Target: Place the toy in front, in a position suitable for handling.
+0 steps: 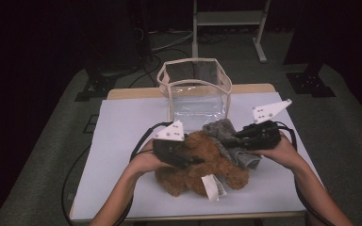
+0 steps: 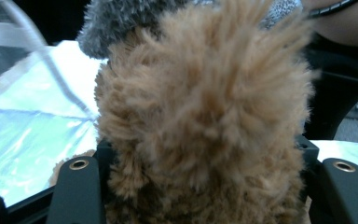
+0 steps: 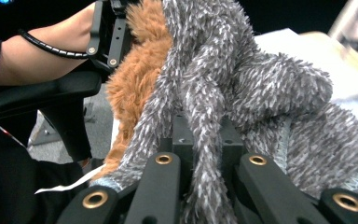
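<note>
behind the brown plush toy (image 1: 202, 165), clear bag (image 1: 195, 89)

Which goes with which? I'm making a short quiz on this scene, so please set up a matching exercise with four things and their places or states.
Things:
1. brown plush toy
2. grey fuzzy cloth
3. clear bag
4. white tag

Places or states:
a. stands open at the table's far edge
b. between the right gripper's jaws
c. hangs from the toy's near side
d. between the left gripper's jaws

Pairs: 1-d, 2-b, 3-a, 4-c
</note>
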